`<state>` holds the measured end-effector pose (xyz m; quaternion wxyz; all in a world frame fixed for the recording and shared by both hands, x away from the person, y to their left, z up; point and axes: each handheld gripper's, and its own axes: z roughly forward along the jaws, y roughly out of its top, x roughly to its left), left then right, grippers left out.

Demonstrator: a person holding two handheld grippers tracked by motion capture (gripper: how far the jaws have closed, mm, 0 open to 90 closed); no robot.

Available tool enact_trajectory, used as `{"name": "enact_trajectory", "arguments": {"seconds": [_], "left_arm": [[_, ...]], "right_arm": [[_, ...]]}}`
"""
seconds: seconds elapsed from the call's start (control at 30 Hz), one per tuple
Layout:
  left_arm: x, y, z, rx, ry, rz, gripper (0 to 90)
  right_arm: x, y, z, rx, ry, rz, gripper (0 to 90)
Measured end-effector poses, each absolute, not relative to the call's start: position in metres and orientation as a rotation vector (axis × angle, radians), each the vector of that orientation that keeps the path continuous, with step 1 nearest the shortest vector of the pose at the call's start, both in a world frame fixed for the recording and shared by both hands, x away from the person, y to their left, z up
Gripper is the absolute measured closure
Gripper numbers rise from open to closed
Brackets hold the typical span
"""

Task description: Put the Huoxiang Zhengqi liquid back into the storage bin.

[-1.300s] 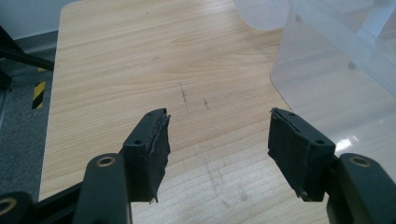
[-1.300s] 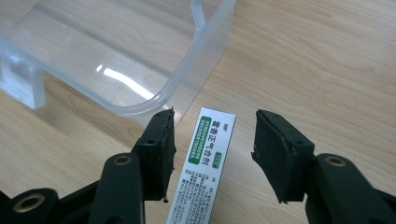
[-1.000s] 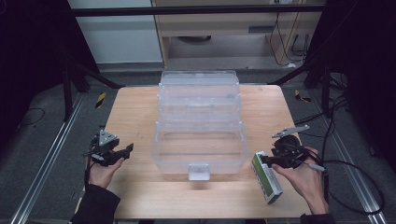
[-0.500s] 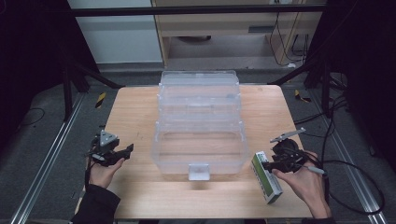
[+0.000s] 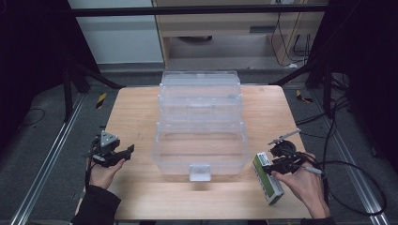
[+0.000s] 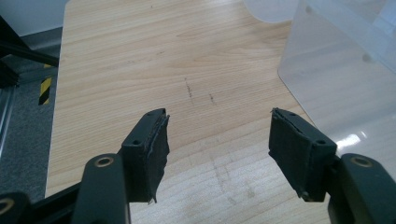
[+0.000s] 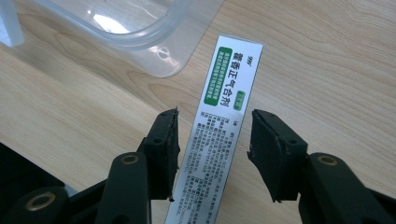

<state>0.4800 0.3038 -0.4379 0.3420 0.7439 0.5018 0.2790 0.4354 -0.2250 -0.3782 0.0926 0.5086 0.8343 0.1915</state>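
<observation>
The white-and-green box (image 7: 223, 126) lay flat on the table (image 5: 141, 108) just right of the clear bin (image 5: 202, 140), between the right gripper (image 7: 215, 149)'s jaws. These had just been closing around it, gaps remaining on both sides. The left gripper (image 6: 219, 140) stood wide open, holding nothing.

A clear plastic storage box (image 5: 201, 140) stands in the middle of the wooden tabletop (image 5: 136, 108), its lid (image 5: 200, 89) laid open toward 12 o'clock. A small latch (image 5: 199, 172) hangs at its 6 o'clock wall. Beyond the tabletop, at 12 o'clock, there is a wooden cabinet (image 5: 220, 23) with cables (image 5: 286, 42) beside it. On the grey floor (image 5: 42, 140), pieces of yellow-black tape lie at 10 o'clock (image 5: 101, 100) and at 2 o'clock (image 5: 304, 97). A metal rail (image 5: 47, 164) runs along the 9 o'clock side.
</observation>
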Motion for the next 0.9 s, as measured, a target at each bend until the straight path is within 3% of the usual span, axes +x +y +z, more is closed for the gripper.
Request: {"name": "enact_trajectory", "arguments": {"seconds": [0.9], "left_arm": [[0.480, 0.301, -0.440, 1.956, 1.302, 0.720, 36.6]], "right_arm": [[0.437, -0.224, -0.397, 1.556, 2.557, 0.454, 53.8]]}}
